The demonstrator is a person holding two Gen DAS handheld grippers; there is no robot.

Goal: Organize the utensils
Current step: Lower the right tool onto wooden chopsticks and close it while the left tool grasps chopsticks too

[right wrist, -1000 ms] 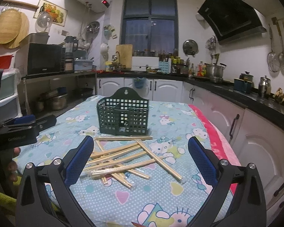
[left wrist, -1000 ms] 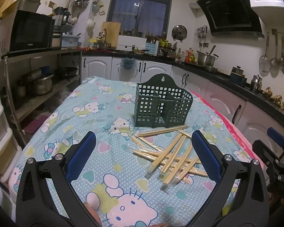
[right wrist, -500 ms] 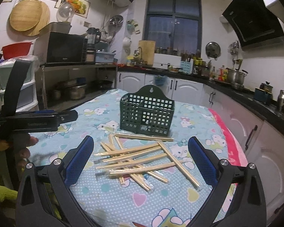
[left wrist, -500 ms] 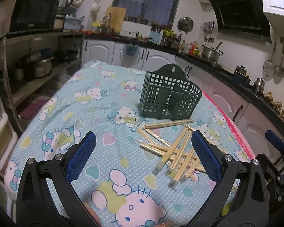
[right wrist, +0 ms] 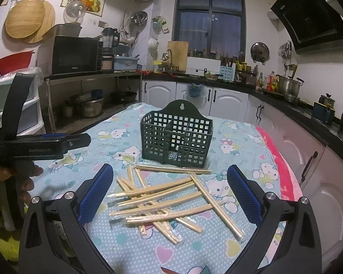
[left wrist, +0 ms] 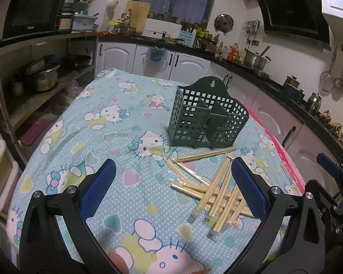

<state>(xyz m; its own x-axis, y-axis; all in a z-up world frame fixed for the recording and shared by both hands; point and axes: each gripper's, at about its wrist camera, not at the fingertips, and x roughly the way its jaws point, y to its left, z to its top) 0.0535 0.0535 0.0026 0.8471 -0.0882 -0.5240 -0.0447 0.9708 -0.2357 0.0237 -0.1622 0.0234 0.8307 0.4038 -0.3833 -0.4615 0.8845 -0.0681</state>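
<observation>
I've got both grippers hovering over the worktop [right wrist: 240,141], which is covered by a cartoon-cat cloth, and nothing is picked up yet. The right gripper [right wrist: 170,187] sits squarely over the chopsticks [right wrist: 162,202], jaws spread wide with the whole loose pile showing between them, which I read as lining up for a first pick. The left gripper [left wrist: 173,182] is off to the side, jaws also wide apart and empty, with only the near edge of the pile inside its span; to me it looks like it's waiting in support. The chopsticks lie criss-crossed and overlapping, several in clear wrap, so I'd judge singling one out to be the fiddly part. Just behind them stands the green slotted holder [right wrist: 176,140], upright, with its hanging tab at the back and a divider splitting it into compartments. Through the lattice I see no chopsticks in any compartment, so sorting looks barely started.
</observation>
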